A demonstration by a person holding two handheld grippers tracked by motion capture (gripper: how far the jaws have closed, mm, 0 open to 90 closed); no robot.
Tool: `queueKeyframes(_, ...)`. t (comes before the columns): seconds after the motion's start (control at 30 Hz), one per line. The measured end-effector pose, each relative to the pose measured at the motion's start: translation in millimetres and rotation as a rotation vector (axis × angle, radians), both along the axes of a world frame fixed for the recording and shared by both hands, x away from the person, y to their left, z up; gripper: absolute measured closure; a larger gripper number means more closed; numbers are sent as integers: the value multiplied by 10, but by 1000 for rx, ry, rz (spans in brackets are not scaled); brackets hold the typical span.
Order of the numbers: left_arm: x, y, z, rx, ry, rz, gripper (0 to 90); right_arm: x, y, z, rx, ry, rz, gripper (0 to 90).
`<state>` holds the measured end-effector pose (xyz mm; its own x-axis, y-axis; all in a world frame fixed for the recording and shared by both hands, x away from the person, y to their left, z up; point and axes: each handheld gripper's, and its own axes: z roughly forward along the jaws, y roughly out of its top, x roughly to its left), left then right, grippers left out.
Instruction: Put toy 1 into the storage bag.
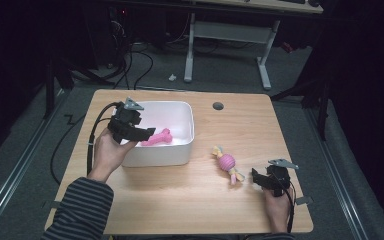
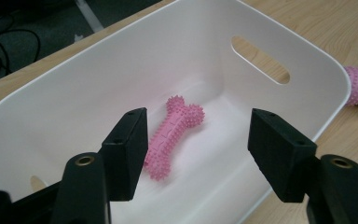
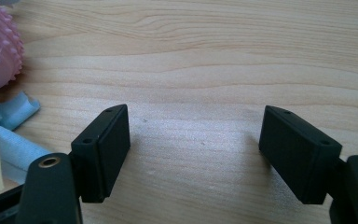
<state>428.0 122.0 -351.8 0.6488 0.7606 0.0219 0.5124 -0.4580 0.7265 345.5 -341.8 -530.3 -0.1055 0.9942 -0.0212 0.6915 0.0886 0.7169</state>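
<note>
1. The white plastic bin (image 1: 180, 150) is open at the top; its walls close off all four sides.
2. Inside it, the pink spiked rubber bone (image 2: 173, 136) takes up the middle of the floor, with bare floor all around it.
3. The left hand-held gripper (image 1: 145, 134) hangs over the bin's near-left rim, jaws spread.
4. Bare wooden table (image 1: 190, 195) lies between the bin and the pink spiked ball toy with cloth tails (image 1: 227, 164).
5. The right hand-held gripper (image 1: 256, 177), jaws apart, has bare wood between them; the toy lies just to its left.

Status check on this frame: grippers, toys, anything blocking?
Left hand-held gripper open over white bin, empty. Pink bone toy lying in the bin. Right hand-held gripper open, low over table beside pink ball rope toy. Nothing in the way.
</note>
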Motion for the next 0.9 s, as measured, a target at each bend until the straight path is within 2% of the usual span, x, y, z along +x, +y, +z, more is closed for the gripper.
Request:
queueKeyframes(0.03, -59, 43, 26, -18, -13, 3, 378, 0, 0, 0, 0, 0, 0, 248)
queueKeyframes(0.2, -164, 138, 41, -35, -37, 15, 369, -1, 0, 1, 1, 2, 1, 248)
queueKeyframes(0.4, -253, 235, 16, -67, -58, 30, 366, -1, -1, 0, 0, -1, 3, 248)
queueKeyframes(0.47, -299, 283, 6, -88, -65, 31, 366, -1, 0, 0, 0, -2, 3, 248)
queueKeyframes(0.9, -590, 533, -102, -150, -102, 60, 359, -5, 2, -1, 1, -2, 4, 248)
